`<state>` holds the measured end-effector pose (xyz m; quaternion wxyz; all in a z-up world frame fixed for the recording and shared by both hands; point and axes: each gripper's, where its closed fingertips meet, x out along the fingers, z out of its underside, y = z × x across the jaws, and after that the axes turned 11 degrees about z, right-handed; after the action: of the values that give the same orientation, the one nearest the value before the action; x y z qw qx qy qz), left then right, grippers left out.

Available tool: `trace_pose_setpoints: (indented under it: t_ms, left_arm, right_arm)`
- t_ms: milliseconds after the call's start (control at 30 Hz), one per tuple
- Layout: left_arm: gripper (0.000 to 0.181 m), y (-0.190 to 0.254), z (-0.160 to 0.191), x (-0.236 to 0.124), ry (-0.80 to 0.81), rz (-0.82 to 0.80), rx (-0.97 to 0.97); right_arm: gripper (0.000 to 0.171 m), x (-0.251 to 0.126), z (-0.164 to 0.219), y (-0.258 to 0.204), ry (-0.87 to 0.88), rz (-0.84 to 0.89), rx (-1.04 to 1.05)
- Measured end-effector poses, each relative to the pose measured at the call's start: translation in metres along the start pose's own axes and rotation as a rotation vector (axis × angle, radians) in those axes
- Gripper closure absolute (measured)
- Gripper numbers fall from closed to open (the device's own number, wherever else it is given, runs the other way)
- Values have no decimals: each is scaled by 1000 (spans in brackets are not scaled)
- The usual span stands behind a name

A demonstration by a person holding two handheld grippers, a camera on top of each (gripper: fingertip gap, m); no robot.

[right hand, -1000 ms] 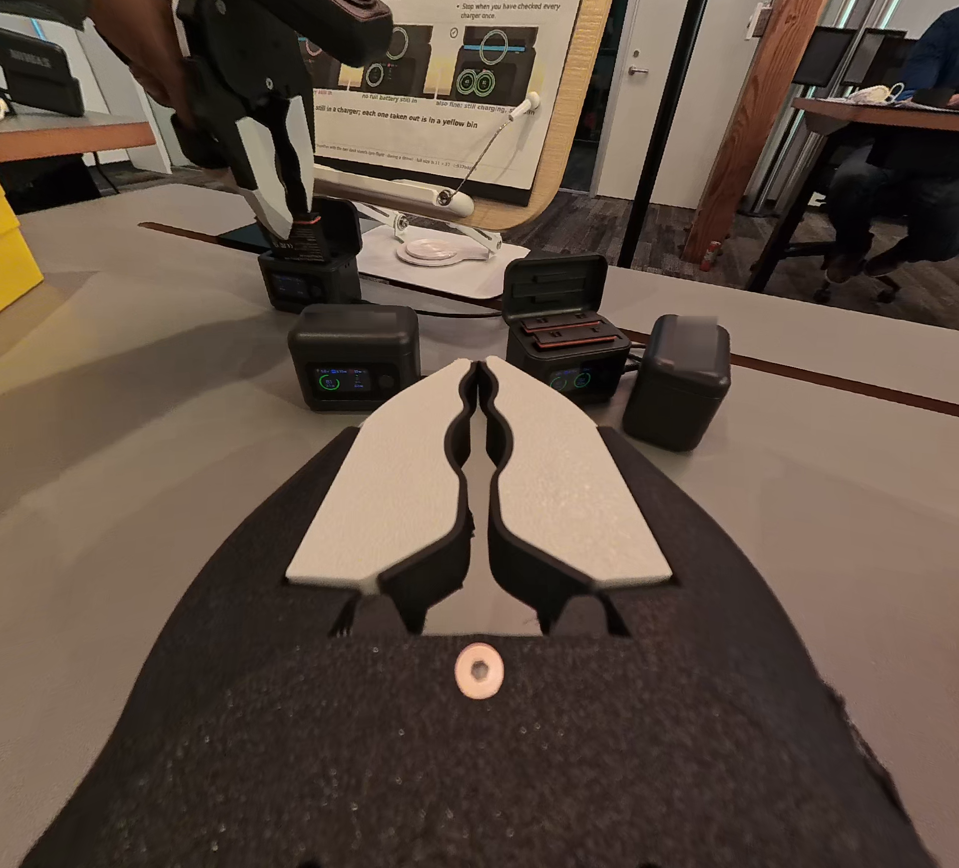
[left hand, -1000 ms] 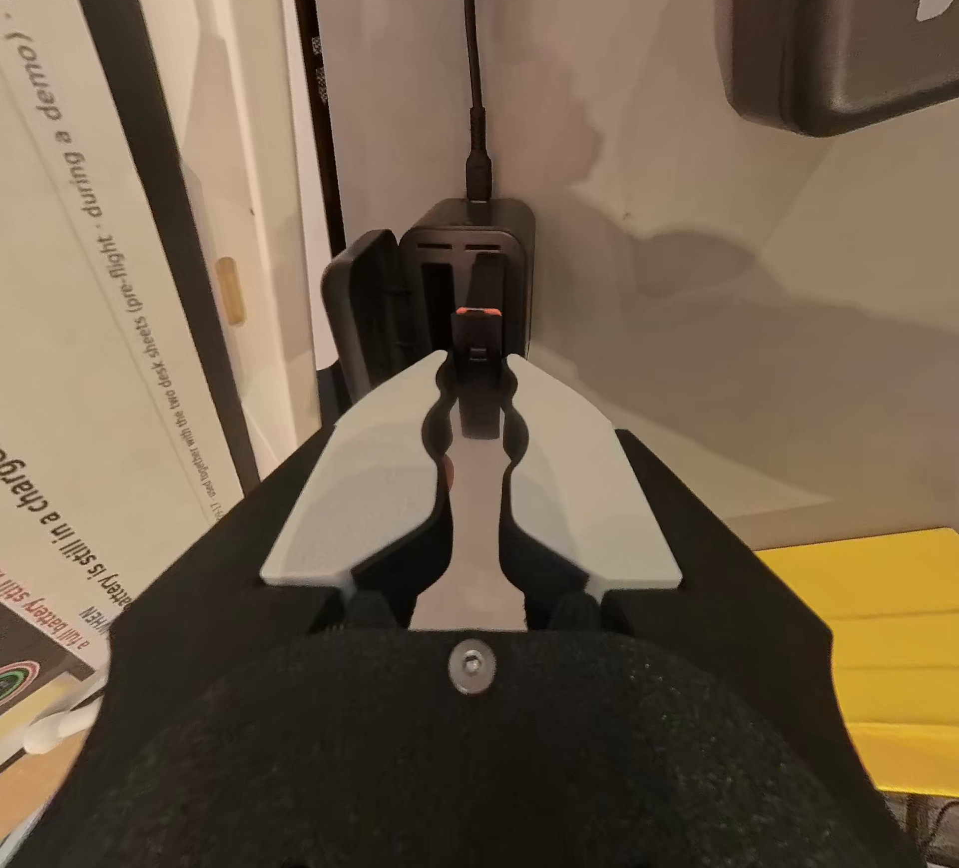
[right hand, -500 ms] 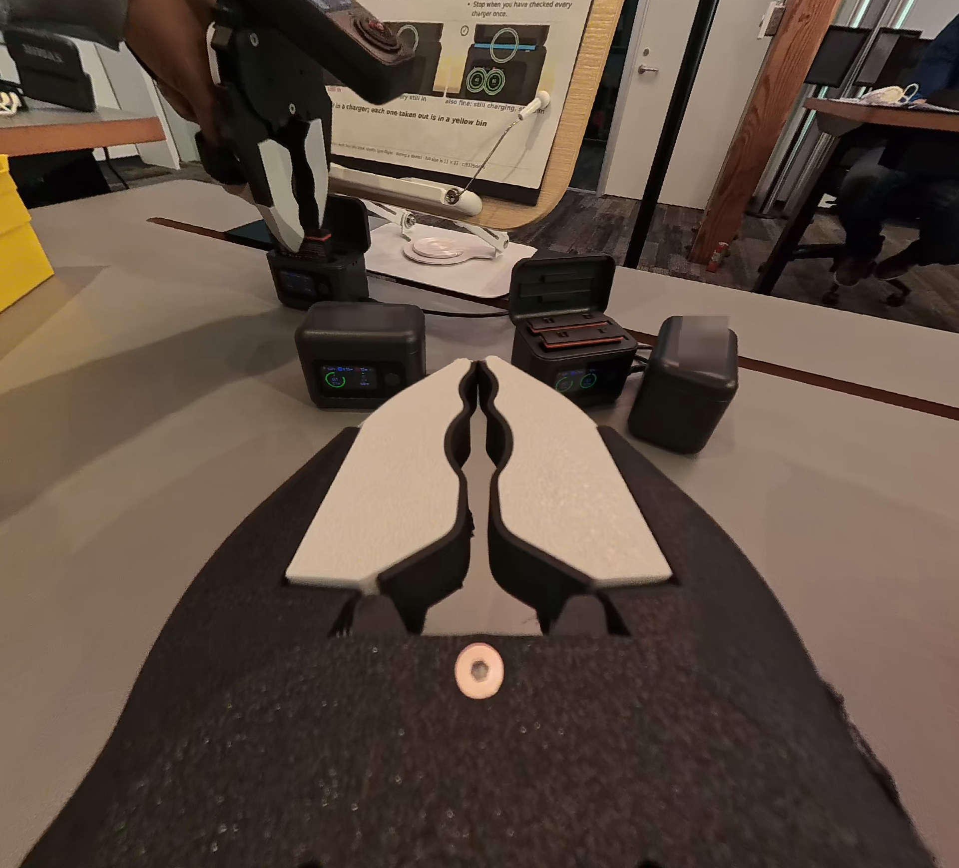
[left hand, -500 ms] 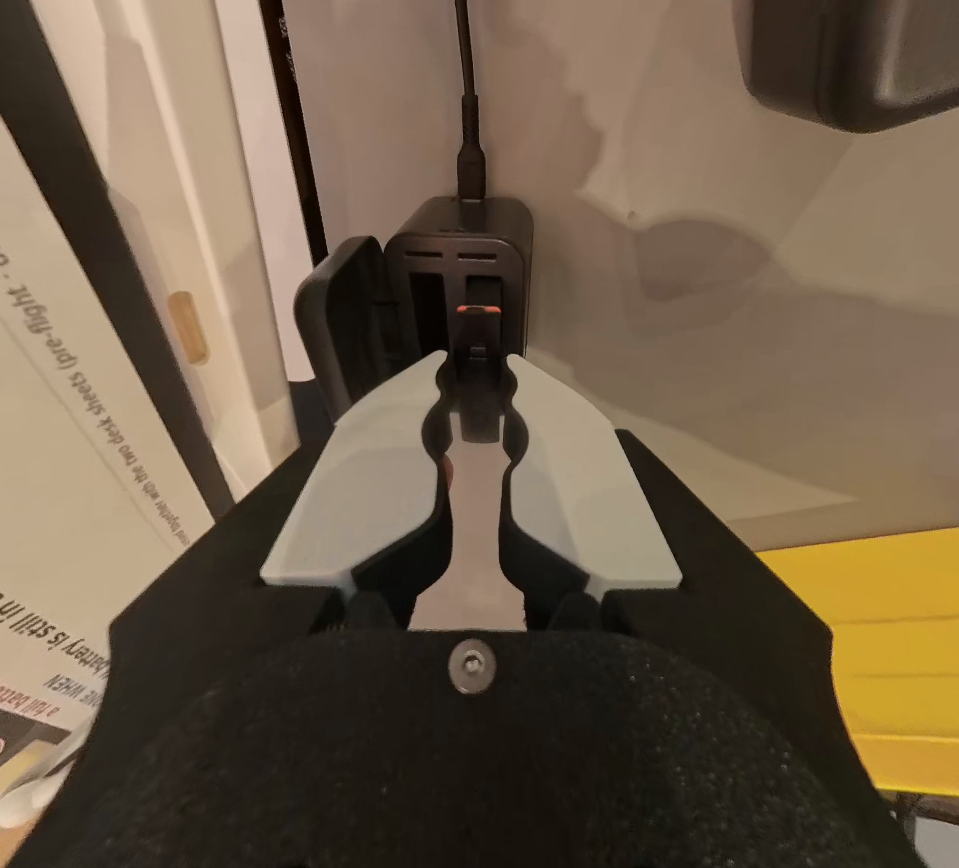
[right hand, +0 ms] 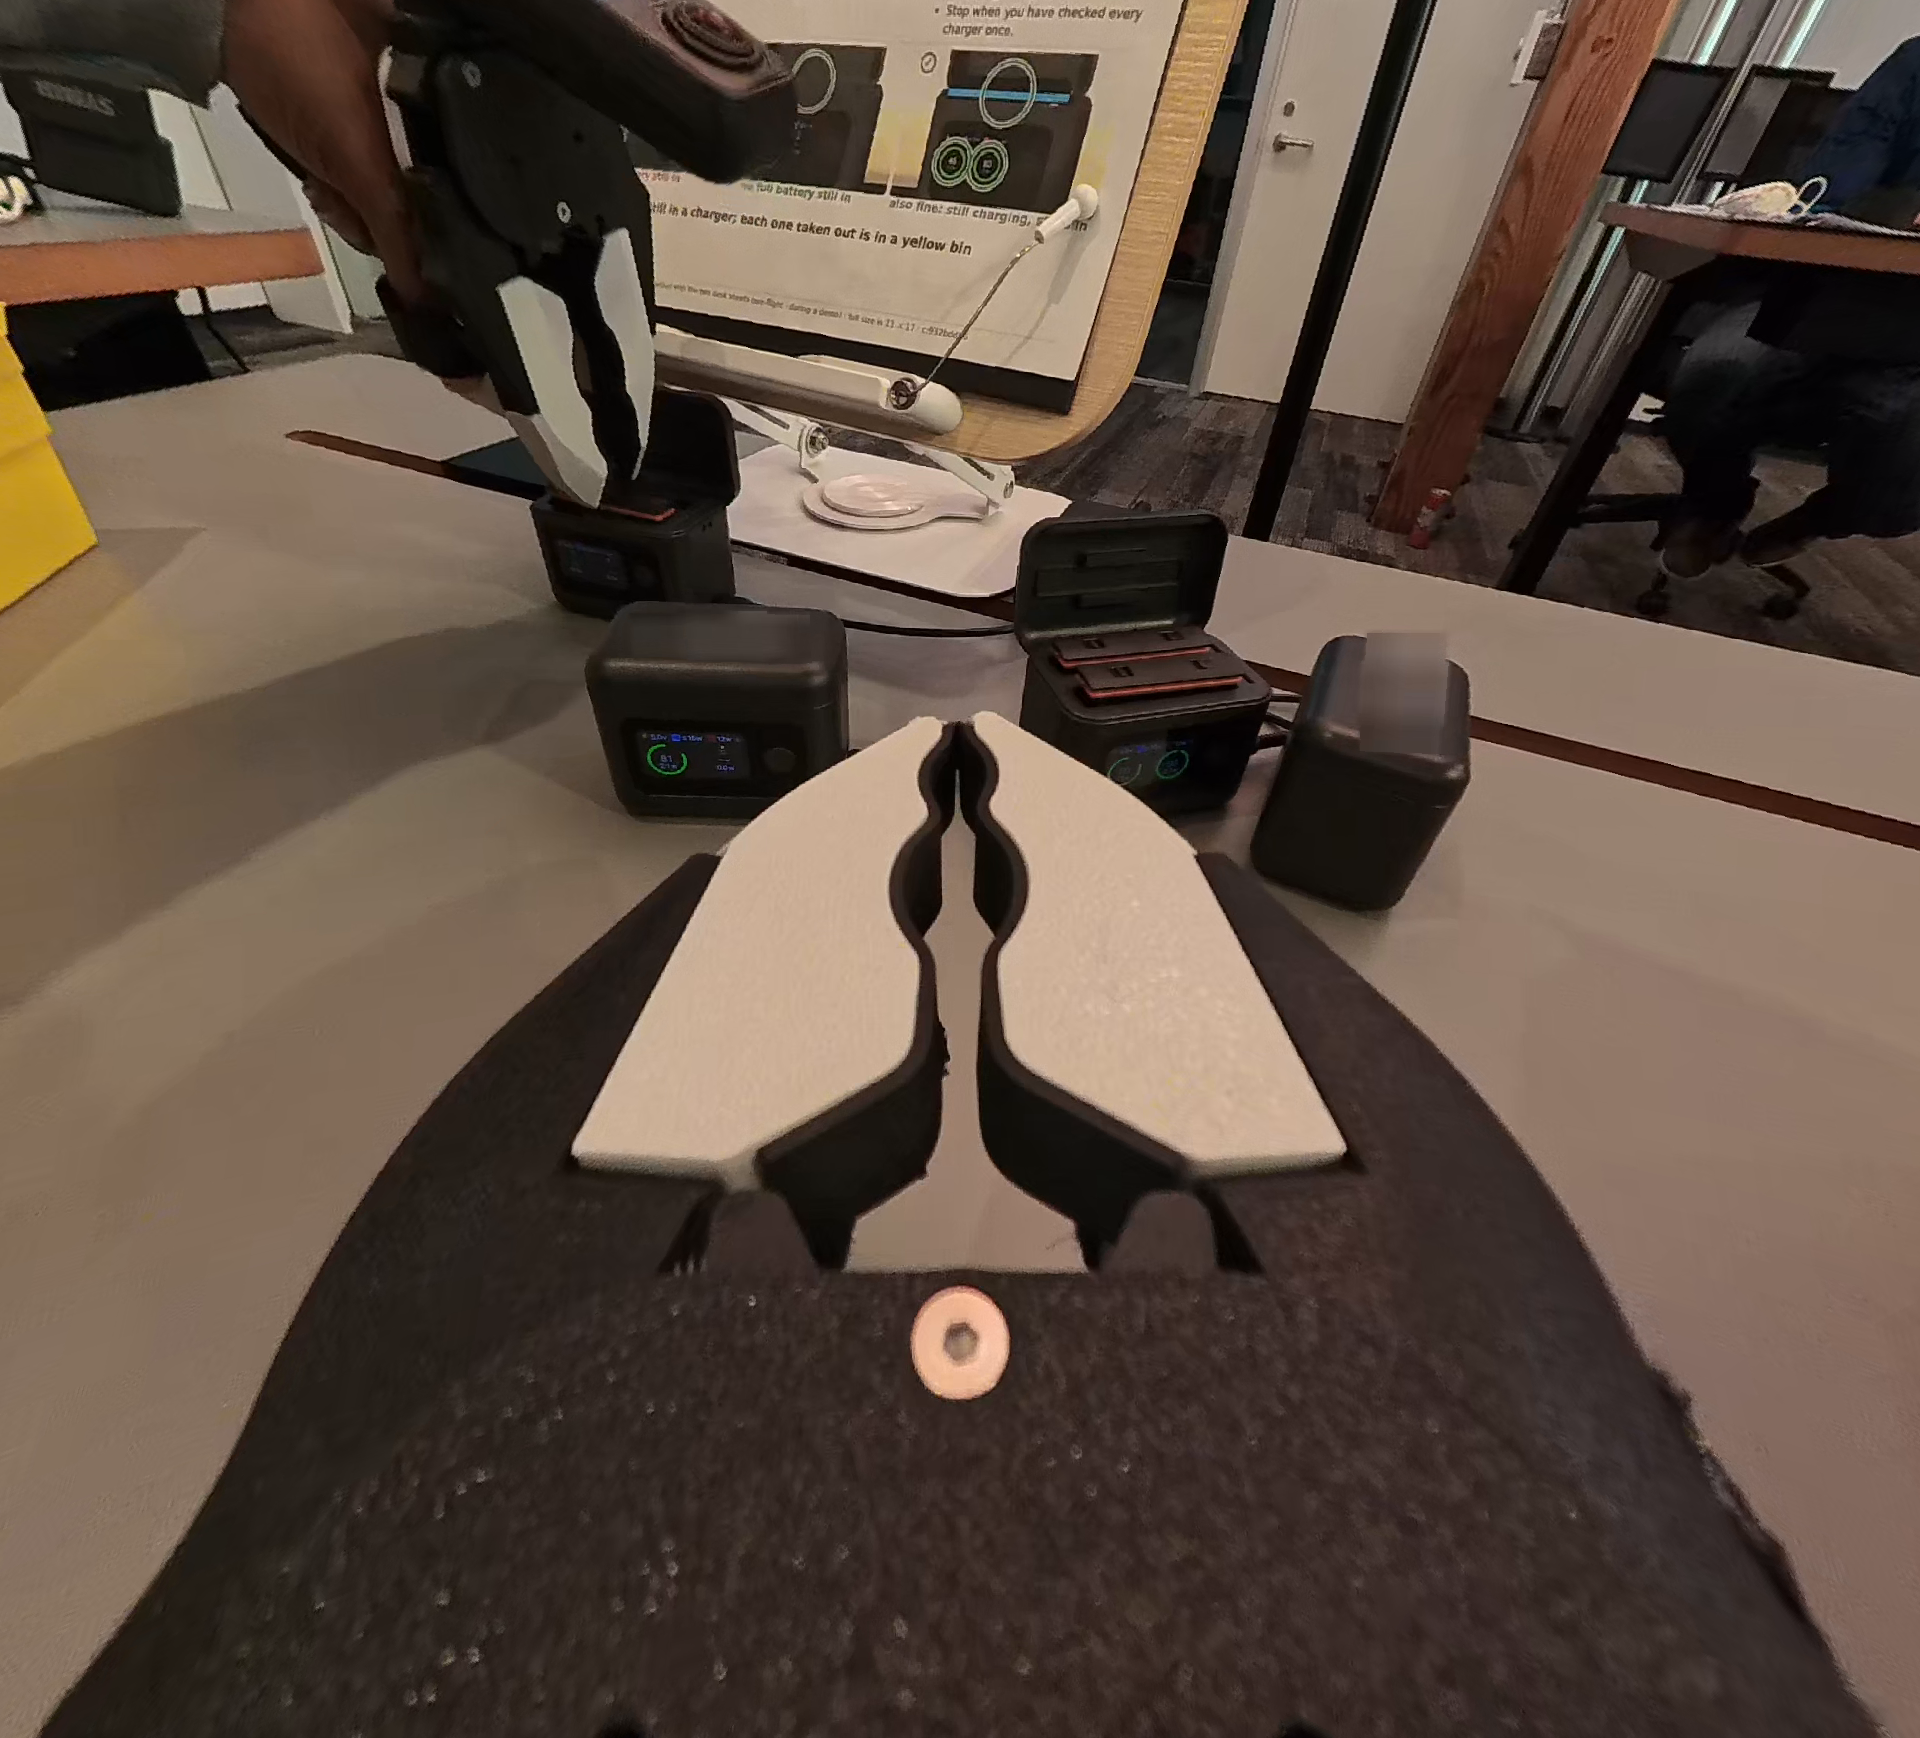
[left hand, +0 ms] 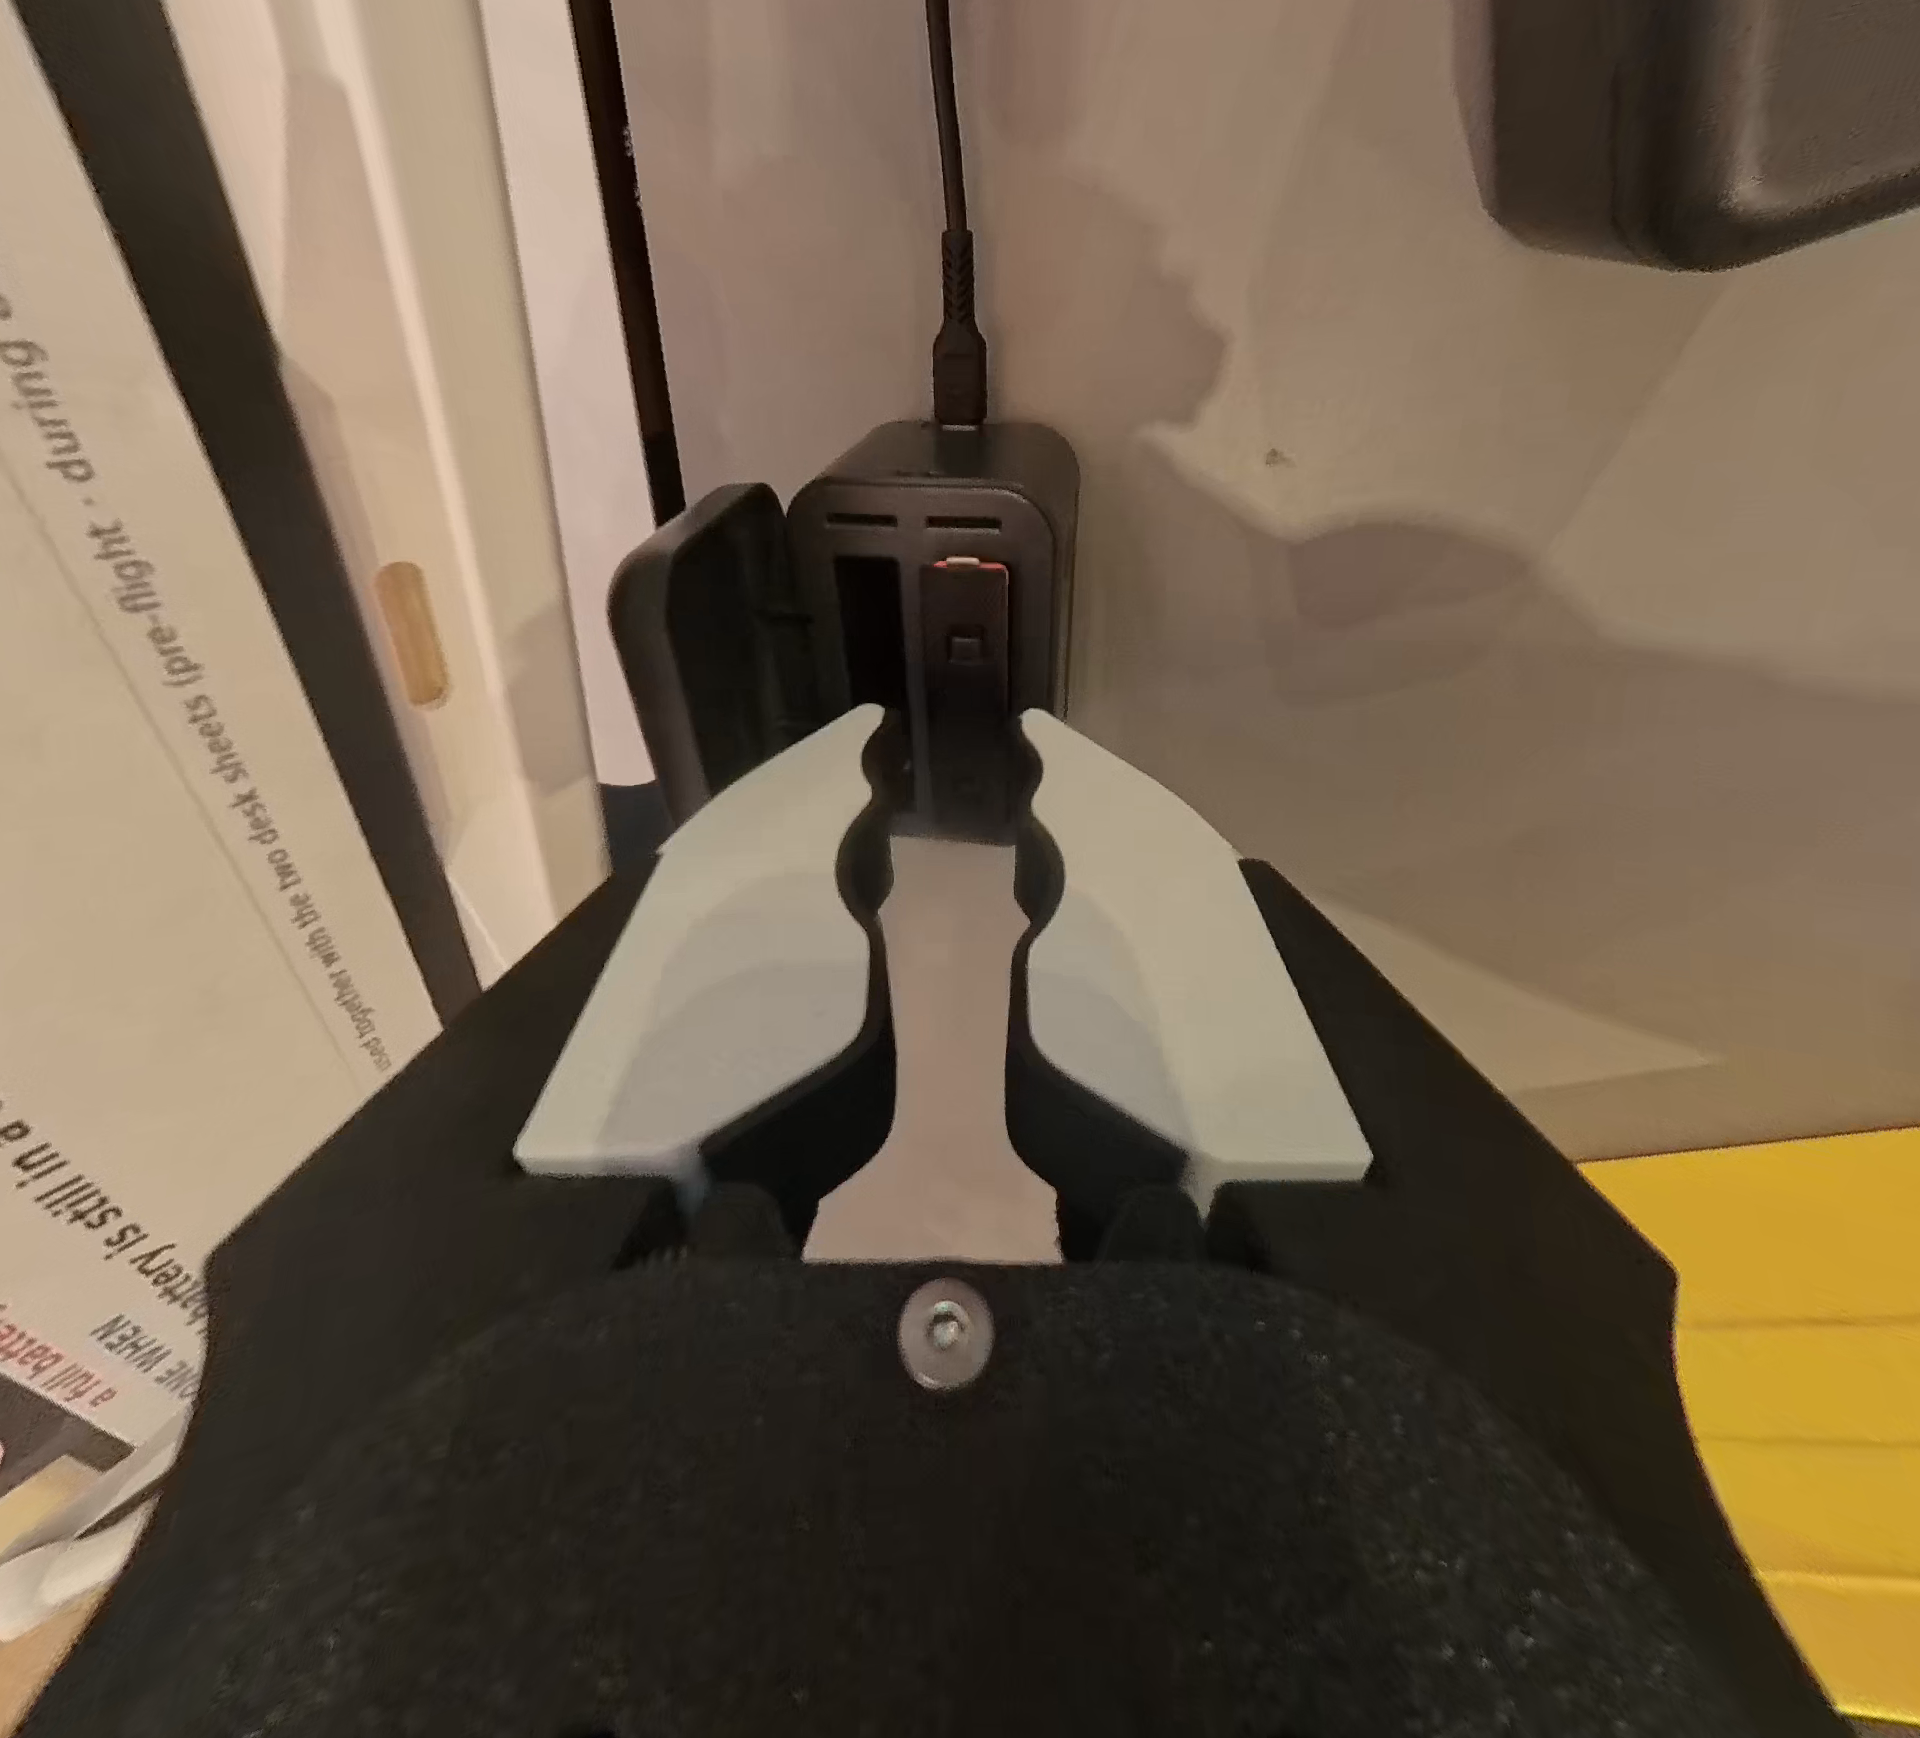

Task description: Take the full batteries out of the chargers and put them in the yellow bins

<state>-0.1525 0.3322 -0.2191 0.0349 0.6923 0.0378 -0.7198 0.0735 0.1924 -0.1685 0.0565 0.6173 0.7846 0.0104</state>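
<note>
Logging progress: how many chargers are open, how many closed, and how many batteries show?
Open chargers: 2, far one and near-right one.
Closed chargers: 2, lit-display one and far-right one.
Batteries showing: 3, one in the far charger, two in the near-right.
Total: 7.

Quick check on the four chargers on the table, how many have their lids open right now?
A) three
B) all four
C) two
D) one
C. In the right wrist view the back-left charger under the left tool and the charger with two batteries have lids raised; the front-left charger and the right-hand charger are closed.
</note>
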Motion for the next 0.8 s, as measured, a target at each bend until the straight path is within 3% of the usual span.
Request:
trace_pose_setpoints:
  t_ms: [167,800]
  left_arm:
    - [181,-3,-1,-8,39,-26,-22]
    - [181,0,6,2,11,-19,-51]
  right_arm:
    - [171,0,-1,0,2,1,-1]
    - [171,1,3,23,-33,111,34]
